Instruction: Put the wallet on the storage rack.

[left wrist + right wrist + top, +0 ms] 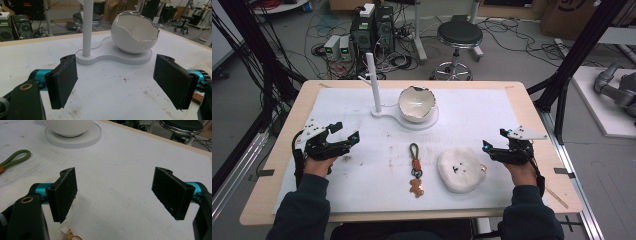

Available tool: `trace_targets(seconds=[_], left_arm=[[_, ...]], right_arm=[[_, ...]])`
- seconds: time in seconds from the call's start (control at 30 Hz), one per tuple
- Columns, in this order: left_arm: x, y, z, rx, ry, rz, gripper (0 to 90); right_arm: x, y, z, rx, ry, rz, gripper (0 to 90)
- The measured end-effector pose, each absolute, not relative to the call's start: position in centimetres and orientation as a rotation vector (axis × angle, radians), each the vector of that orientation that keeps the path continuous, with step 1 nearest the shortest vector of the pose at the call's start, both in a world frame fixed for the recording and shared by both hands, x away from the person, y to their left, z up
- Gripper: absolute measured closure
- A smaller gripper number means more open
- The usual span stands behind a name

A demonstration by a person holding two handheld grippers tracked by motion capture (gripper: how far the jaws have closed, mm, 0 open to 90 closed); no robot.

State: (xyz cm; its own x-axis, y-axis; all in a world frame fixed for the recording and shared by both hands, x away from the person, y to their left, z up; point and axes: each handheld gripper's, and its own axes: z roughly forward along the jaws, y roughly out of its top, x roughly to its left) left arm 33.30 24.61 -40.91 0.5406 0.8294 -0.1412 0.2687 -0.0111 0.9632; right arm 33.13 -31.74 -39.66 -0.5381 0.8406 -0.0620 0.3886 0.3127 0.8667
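Observation:
A white stand (412,122) holds an upright post (373,80) and a cracked-egg-shaped bowl (416,102) at the back middle of the white mat. A keychain (415,167) with a green loop, an orange piece and a brown charm lies at the front centre. To its right is a fluffy white pad (459,170) with a gold ring (483,168). My left gripper (348,130) rests open at the left, facing the bowl (135,32) and post (87,27), its jaws (115,80) empty. My right gripper (493,139) is open beside the pad, its jaws (115,195) empty, the green loop (15,158) to its left.
The wooden table's edge (412,216) runs close to the person. Behind the table stand a black stool (458,35), computer boxes (372,30) and loose cables on the floor. Black frame posts (577,55) rise at the right.

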Motion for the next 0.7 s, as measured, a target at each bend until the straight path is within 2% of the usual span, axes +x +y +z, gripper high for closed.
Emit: trace_targets(seconds=[0.7], left_arm=[[33.5,23.7,-41.0,1.6,0.948,0.541,19.5]], right_arm=[[33.7,-30.2,-41.3,1.105,2.297,1.178,20.8]])
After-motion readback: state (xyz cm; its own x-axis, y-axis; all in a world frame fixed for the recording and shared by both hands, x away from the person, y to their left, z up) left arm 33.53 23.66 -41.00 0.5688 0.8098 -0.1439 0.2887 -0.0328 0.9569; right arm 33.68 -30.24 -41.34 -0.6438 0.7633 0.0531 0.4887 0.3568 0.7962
